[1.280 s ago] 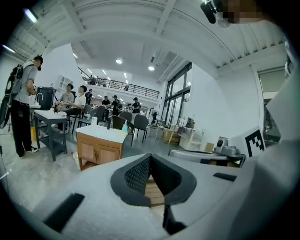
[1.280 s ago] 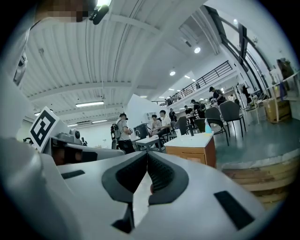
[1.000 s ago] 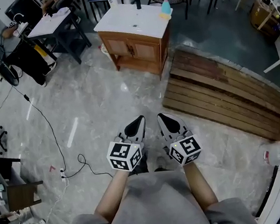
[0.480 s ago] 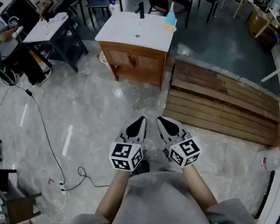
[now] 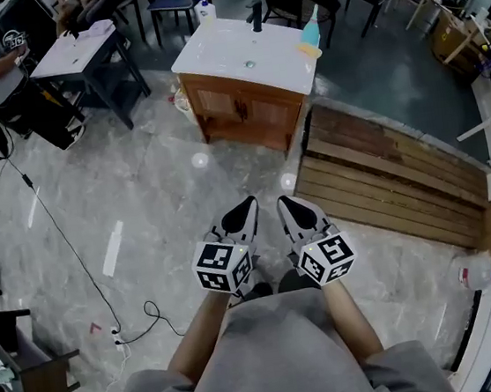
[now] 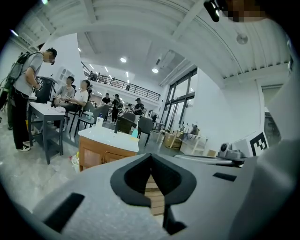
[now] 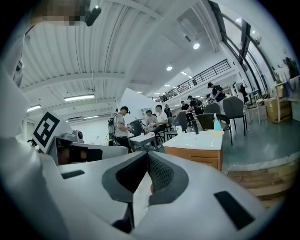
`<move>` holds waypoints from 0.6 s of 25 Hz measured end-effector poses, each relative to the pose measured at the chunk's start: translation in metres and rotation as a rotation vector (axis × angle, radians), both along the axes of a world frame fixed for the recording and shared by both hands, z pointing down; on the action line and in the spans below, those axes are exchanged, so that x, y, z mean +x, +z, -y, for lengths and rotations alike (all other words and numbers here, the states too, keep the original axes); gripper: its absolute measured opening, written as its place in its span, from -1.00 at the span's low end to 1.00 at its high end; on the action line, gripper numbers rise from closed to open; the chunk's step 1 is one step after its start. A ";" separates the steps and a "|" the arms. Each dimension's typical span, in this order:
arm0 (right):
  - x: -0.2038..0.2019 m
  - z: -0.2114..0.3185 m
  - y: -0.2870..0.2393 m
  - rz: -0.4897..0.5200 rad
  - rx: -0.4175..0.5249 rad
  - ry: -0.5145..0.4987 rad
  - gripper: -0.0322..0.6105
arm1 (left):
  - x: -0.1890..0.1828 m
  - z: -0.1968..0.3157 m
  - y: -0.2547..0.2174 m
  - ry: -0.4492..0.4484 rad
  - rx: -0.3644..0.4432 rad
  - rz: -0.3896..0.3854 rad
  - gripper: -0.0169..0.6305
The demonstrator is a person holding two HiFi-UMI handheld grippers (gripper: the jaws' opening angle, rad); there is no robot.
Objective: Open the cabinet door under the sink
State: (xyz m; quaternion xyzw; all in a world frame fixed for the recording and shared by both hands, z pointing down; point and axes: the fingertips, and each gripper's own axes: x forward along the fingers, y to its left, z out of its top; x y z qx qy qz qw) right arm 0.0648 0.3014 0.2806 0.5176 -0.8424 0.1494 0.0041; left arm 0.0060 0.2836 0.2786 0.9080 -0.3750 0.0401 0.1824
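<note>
The person is closing in on the target. Over the last second the sink cabinet has slid lower in the head view and looks a touch larger, so the gap to it is shrinking. It is not within reach, though, with a good stretch of marble floor between the grippers and the cabinet.

The left gripper and right gripper ride side by side at the same spot in front of the body, carried along level. Both have their jaws pressed together with nothing pinched between them, and each gripper view shows the pads meeting at the tips.

The pair of cabinet doors sits under the white worktop. Both look shut, with the small dark handles close together at the centre seam. The slatted wooden decking lies just to the cabinet's right.

My read is that this is pure approach and the opening itself has not begun. One gripper will need to spread its jaws before it can take a handle, and the handles are small, so the line-up will matter.
</note>
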 end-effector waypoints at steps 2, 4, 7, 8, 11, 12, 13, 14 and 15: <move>-0.003 0.010 0.001 0.002 -0.004 0.010 -0.87 | -0.004 0.008 0.004 0.007 -0.009 -0.001 -0.92; -0.006 0.017 0.004 0.000 -0.012 0.014 -0.87 | -0.006 0.015 0.008 0.012 -0.020 -0.004 -0.92; -0.009 0.029 0.007 -0.005 -0.020 0.017 -0.87 | -0.006 0.025 0.013 0.022 -0.033 -0.005 -0.92; -0.009 0.033 0.008 -0.006 -0.021 0.019 -0.86 | -0.006 0.029 0.015 0.026 -0.036 -0.006 -0.92; -0.010 0.046 0.014 -0.003 -0.032 0.021 -0.86 | -0.006 0.041 0.020 0.031 -0.041 -0.004 -0.92; -0.010 0.051 0.017 -0.003 -0.035 0.021 -0.87 | -0.006 0.046 0.022 0.029 -0.043 -0.003 -0.92; -0.010 0.057 0.018 -0.002 -0.036 0.021 -0.87 | -0.006 0.052 0.024 0.027 -0.045 -0.002 -0.92; -0.009 0.064 0.019 0.000 -0.036 0.020 -0.87 | -0.006 0.059 0.025 0.025 -0.046 -0.001 -0.92; -0.009 0.072 0.020 0.002 -0.034 0.018 -0.87 | -0.006 0.066 0.026 0.022 -0.047 0.001 -0.92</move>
